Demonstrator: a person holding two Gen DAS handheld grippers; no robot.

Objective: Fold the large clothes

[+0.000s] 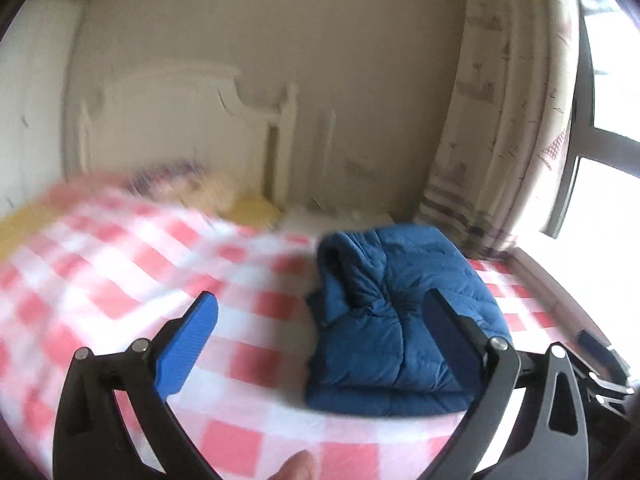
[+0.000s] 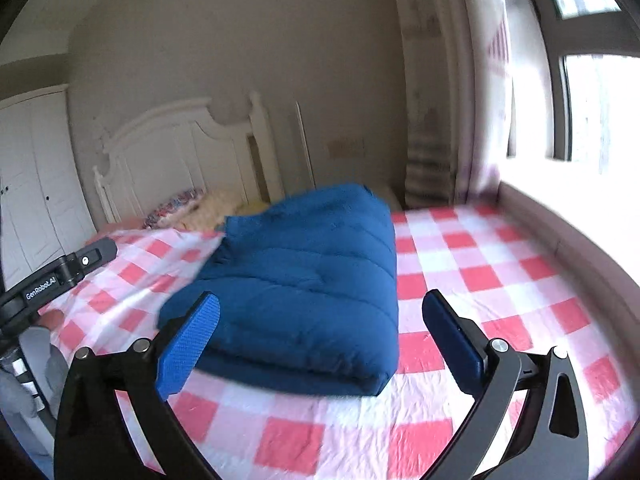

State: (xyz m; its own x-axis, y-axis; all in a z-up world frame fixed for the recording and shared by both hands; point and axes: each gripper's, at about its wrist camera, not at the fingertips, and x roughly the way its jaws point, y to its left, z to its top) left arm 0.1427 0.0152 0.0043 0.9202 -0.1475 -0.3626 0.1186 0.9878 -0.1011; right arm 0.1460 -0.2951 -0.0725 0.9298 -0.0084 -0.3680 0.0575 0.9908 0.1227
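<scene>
The folded blue padded jacket [image 2: 304,280] lies on the bed's checked sheet [image 2: 500,264]. The right gripper [image 2: 320,320] has its jaws wide apart and empty, the jacket ahead at 12 o'clock. The left gripper [image 1: 320,320] is also wide and empty; the jacket lies toward 1 o'clock.

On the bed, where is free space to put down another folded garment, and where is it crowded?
Free: the checked sheet between the folded blue jacket and the window-side ledge, and the strip in front of the jacket. Left of the jacket is bare too. Crowded: the pillows by the headboard.
</scene>
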